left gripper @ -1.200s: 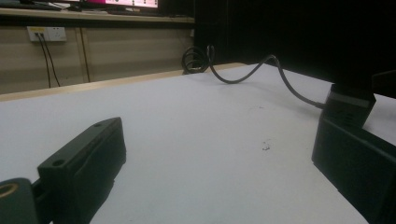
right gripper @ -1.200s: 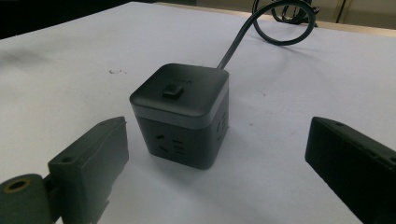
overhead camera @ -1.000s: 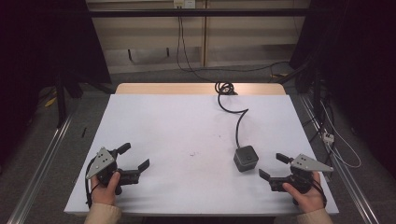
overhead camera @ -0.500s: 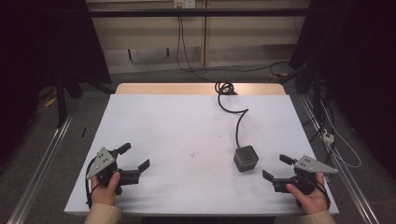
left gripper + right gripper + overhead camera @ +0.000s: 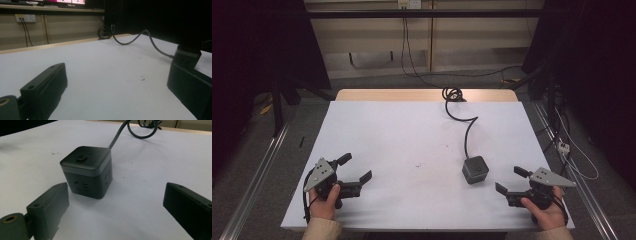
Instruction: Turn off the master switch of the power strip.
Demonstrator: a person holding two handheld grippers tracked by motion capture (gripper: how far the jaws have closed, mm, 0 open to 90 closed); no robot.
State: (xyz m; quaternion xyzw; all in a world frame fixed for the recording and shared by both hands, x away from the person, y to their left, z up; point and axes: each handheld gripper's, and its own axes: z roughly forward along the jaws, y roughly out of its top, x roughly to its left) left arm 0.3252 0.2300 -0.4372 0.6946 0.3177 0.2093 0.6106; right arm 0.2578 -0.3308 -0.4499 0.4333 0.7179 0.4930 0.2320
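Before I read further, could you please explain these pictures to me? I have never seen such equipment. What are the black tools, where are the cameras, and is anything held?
A person sits at a white table and holds a hand tool in each hand: the left gripper and the right gripper. Each has two black jaws, and both stand open, holding nothing. The high view looks down from above the person. The other two cameras ride on the grippers and look along their jaws. On the table stands a black cube power socket with outlets on its sides and a button on top. Its cable runs to the far edge. The right gripper points at it.
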